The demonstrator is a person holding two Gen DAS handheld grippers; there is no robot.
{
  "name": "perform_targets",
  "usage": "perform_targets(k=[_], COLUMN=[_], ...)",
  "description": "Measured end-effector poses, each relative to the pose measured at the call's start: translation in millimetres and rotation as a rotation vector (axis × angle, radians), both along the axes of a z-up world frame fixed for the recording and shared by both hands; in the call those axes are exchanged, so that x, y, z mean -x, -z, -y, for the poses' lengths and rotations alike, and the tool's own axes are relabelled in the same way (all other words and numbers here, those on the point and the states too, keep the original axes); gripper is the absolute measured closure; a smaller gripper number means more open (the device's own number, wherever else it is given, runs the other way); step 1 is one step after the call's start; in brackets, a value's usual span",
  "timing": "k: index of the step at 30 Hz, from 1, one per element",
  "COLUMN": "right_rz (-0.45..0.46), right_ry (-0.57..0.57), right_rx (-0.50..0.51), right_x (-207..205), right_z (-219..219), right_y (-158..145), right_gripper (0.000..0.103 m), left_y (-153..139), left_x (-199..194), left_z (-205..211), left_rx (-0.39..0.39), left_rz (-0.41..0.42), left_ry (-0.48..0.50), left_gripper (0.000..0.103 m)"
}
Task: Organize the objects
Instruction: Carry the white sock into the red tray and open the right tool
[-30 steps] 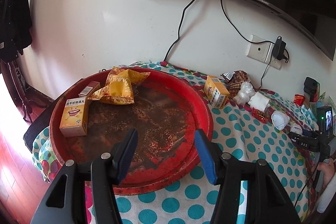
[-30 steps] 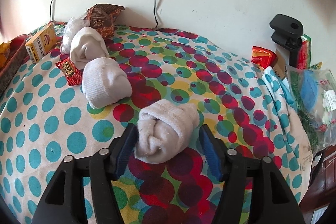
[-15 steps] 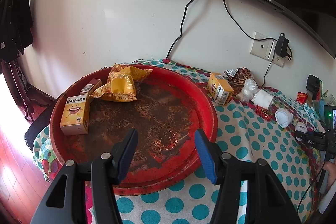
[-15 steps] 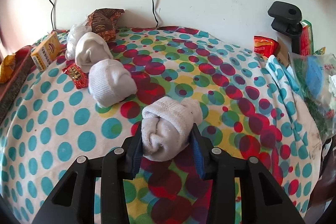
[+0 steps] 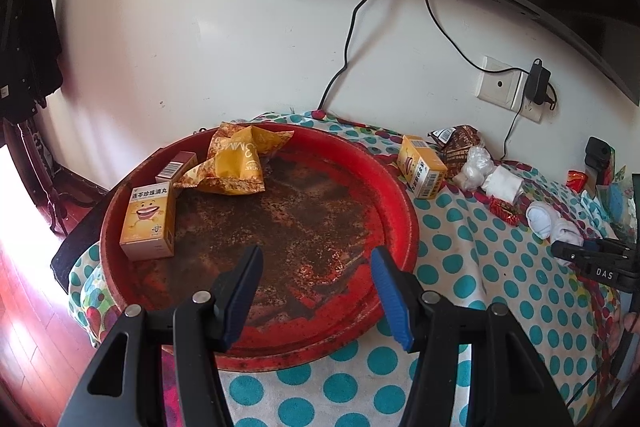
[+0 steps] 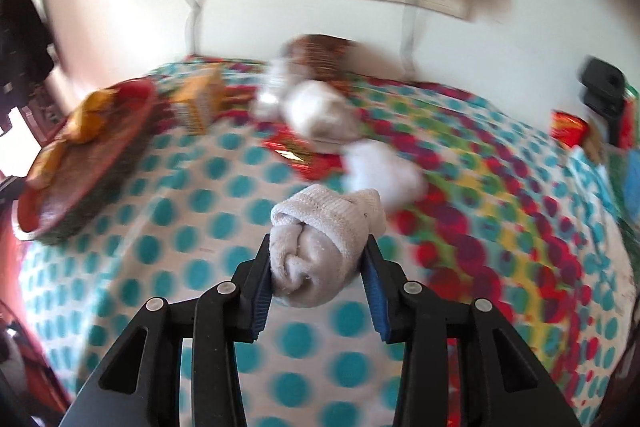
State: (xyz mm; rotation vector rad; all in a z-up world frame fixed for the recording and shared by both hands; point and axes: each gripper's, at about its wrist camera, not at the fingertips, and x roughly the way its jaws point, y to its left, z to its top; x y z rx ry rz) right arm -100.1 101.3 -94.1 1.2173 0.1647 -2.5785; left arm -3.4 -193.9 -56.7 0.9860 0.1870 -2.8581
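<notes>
Our right gripper (image 6: pixel 318 269) had closed on the rolled sock (image 6: pixel 320 247) and lifted it, probably (view blurred) toward the red tray (image 5: pixel 400 203); our left gripper (image 5: pixel 316 285) gaped empty.

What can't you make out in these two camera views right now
- Right wrist view: motion blur smears everything beyond the rolled sock held by the right gripper; the orange box print is unreadable.
- Left wrist view: the small box in the red tray is partly hidden behind the yellow snack bag.
- Left wrist view: the right gripper is cut off at the edge; its jaws aren't visible.
</notes>
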Motion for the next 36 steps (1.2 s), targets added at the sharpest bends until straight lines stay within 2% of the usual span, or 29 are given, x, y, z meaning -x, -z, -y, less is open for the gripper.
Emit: perform_targets(k=[8, 13, 19, 24, 36], right_rz=[-0.017, -0.023, 0.008, 0.068, 0.125], right_ry=[-0.191, -0.271, -0.344, -0.356, -0.323], right_rx=[0.003, -0.005, -0.014, -0.051, -0.103], right_x=[8, 24, 51, 86, 144], right_z=[94, 152, 215, 261, 314], right_y=[-23, -34, -30, -9, 17], right_gripper=[0.065, 0.065, 0.064, 0.064, 0.064], left_y=[-7, -13, -14, -13, -2], left_x=[-4, -8, -12, -12, -5], left_z=[17, 38, 60, 67, 67], left_rx=[-0.011, -0.01, -0.038, -0.055, -0.067], left_rz=[-0.011, -0.022, -0.019, -0.014, 0.022], left_ry=[-0.043, -0.096, -0.16, -0.175, -0.164], left_gripper=[0.045, 0.045, 0.045, 0.045, 0.045])
